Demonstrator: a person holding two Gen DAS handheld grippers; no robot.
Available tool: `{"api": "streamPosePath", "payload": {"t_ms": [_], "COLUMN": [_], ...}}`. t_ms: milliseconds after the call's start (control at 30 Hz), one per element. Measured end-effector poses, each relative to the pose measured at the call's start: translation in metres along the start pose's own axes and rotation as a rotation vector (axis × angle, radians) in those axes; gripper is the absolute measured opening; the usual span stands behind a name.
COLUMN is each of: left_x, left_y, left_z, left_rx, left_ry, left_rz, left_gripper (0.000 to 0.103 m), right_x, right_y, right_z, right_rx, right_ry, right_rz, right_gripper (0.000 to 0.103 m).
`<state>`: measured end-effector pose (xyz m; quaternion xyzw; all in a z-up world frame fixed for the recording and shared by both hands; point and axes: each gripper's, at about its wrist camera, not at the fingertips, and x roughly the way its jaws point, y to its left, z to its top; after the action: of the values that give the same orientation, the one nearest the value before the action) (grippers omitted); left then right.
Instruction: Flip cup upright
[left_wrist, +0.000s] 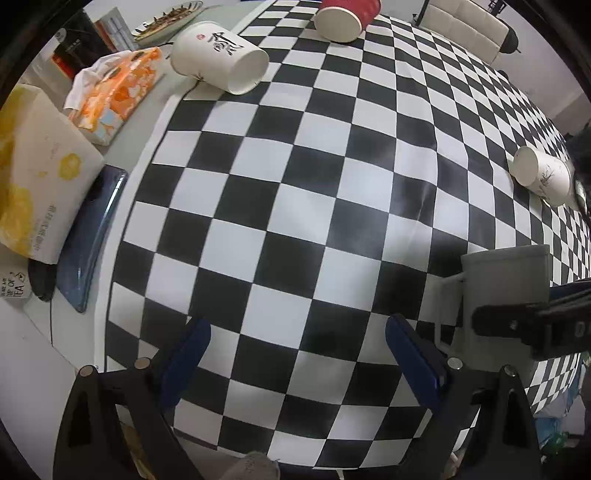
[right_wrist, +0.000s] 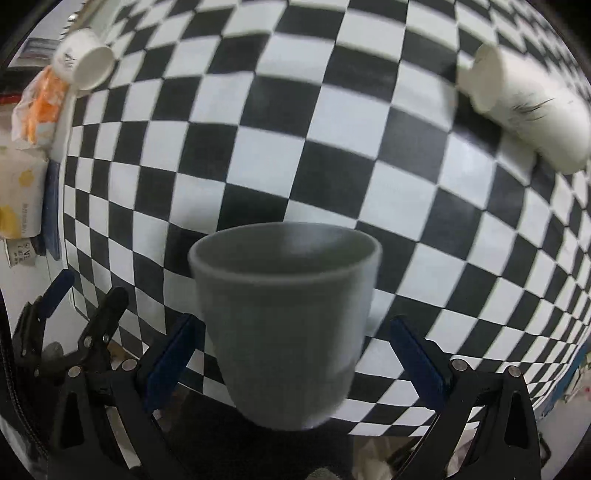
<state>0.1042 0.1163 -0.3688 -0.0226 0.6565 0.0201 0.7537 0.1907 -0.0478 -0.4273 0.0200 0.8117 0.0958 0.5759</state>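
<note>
A grey mug (right_wrist: 284, 325) stands upright between the blue fingers of my right gripper (right_wrist: 295, 354). The jaws stand wide, with a gap on each side of the mug; the image is blurred. The mug also shows in the left wrist view (left_wrist: 506, 295) at the right, with the right gripper beside it. My left gripper (left_wrist: 295, 354) is open and empty above the checkered cloth (left_wrist: 295, 184). A white paper cup with black lettering (left_wrist: 218, 55) lies on its side far left. A red cup (left_wrist: 347, 18) and another white cup (left_wrist: 543, 175) also lie on their sides.
A tissue pack in orange wrap (left_wrist: 118, 92), a yellow-white box (left_wrist: 37, 166) and a dark blue tray (left_wrist: 92, 240) sit along the left table edge. A plate of food (left_wrist: 166, 18) stands at the far left. A chair (left_wrist: 465, 26) is behind the table.
</note>
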Motion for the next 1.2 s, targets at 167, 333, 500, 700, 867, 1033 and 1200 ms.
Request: {"api": "streamPosePath", "payload": {"t_ms": [167, 333, 500, 700, 867, 1033, 1200], "left_x": [0.008, 0.009, 0.008, 0.014, 0.028, 0.035, 0.039], "left_y": [-0.004, -0.006, -0.009, -0.008, -0.009, -0.009, -0.011], "left_z": [0.003, 0.021, 0.041, 0.077, 0.102, 0.110, 0.096], "left_rx": [0.010, 0.025, 0.030, 0.016, 0.008, 0.033, 0.064], "left_ry": [0.014, 0.005, -0.014, -0.035, -0.044, -0.039, -0.047], "left_rz": [-0.012, -0.014, -0.013, -0.010, -0.005, -0.021, -0.017], "left_gripper": [0.097, 0.097, 0.097, 0.097, 0.097, 0.097, 0.097], "right_x": [0.015, 0.006, -0.029, -0.069, -0.070, -0.050, -0.033], "right_y": [-0.005, -0.012, -0.022, -0.035, -0.029, -0.001, 0.013], "right_z": [0.005, 0.001, -0.001, 0.011, 0.025, 0.010, -0.009], "right_rx": [0.032, 0.061, 0.105, 0.172, 0.170, 0.103, 0.064], "right_ry": [0.041, -0.020, -0.243, -0.597, -0.826, -0.938, -0.886], "right_rz": [0.054, 0.055, 0.071, 0.068, 0.003, -0.091, -0.131], "right_gripper": [0.085, 0.084, 0.084, 0.084, 0.084, 0.084, 0.085]}}
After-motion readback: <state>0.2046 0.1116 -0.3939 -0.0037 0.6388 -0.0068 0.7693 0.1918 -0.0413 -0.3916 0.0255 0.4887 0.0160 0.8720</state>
